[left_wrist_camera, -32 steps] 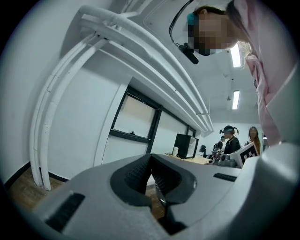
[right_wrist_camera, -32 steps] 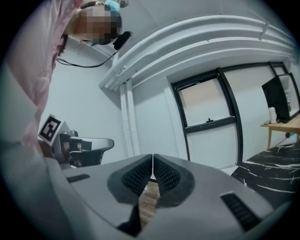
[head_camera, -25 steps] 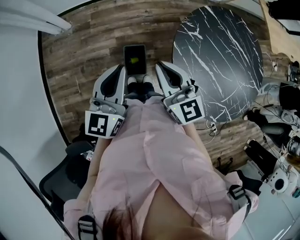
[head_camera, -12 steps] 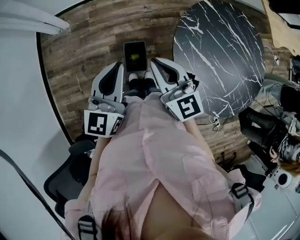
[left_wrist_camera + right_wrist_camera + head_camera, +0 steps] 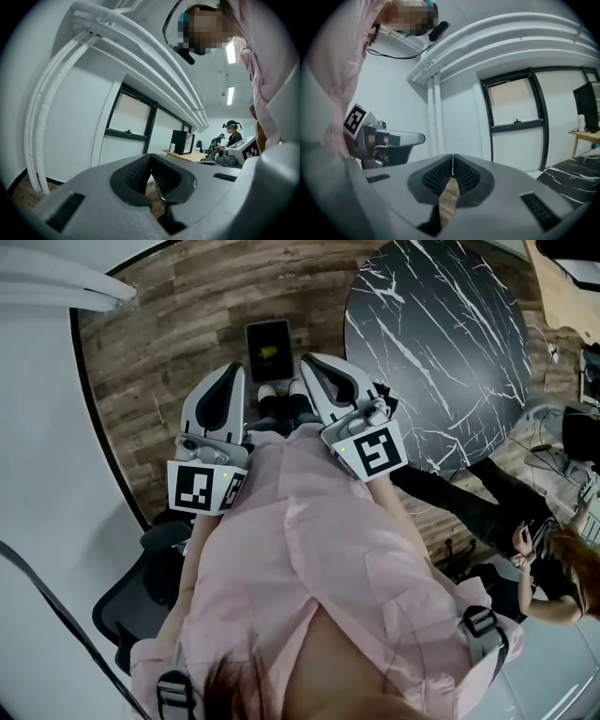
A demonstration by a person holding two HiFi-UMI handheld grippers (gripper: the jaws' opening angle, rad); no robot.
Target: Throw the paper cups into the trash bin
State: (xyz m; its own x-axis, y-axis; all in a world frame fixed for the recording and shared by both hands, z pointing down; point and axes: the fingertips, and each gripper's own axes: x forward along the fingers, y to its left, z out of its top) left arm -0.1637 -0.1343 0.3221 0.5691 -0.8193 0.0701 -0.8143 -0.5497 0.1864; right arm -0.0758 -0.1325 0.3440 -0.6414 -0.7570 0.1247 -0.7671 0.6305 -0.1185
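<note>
No paper cup and no trash bin shows in any view. In the head view my left gripper (image 5: pixel 234 373) and right gripper (image 5: pixel 313 362) sit side by side close to the body, pointing level over the wooden floor. The left gripper view has the left gripper (image 5: pixel 151 158) with its ribbed pads (image 5: pixel 136 174) meeting at the tip and nothing between them. In the right gripper view the right gripper (image 5: pixel 453 159) is likewise shut and empty, with only floor showing through the slit below the tips.
A dark flat device (image 5: pixel 269 351) with a green spot lies on the floor just ahead of the grippers. A round black marble table (image 5: pixel 441 343) stands to the right. Another person (image 5: pixel 525 540) is at the right edge, and a black chair (image 5: pixel 141 587) is at lower left. White wall pipes (image 5: pixel 140 61) run overhead.
Both grippers stay where they were, shut. At the right edge another person has moved, and a dark-clad leg now stretches beneath the marble table.
</note>
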